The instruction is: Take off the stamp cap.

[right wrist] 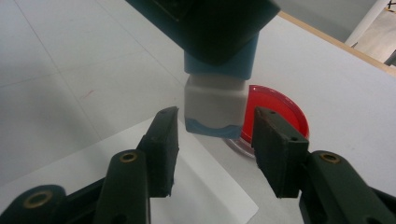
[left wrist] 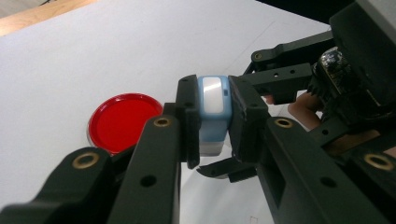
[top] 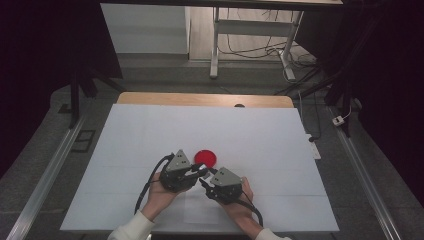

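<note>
My left gripper [left wrist: 214,122] is shut on a small blue and white block-shaped object [left wrist: 214,98], held above the table. Seen from the right gripper view, the object [right wrist: 215,105] hangs from the left gripper's dark jaws with its white end pointing down. My right gripper [right wrist: 215,142] stands open, and that white end lies between its jaw tips without touching either of them. A flat red round dish [top: 205,157] rests on the white table just beyond both grippers [top: 202,171]. In the left gripper view the red dish [left wrist: 122,122] lies to the left.
A thin pale sheet [right wrist: 196,186] lies flat on the white table cover [top: 150,135] under the grippers. The table's wooden far edge [top: 200,99] borders a floor with cables and a metal frame [top: 250,30]. A person's hands hold both grippers from the near side.
</note>
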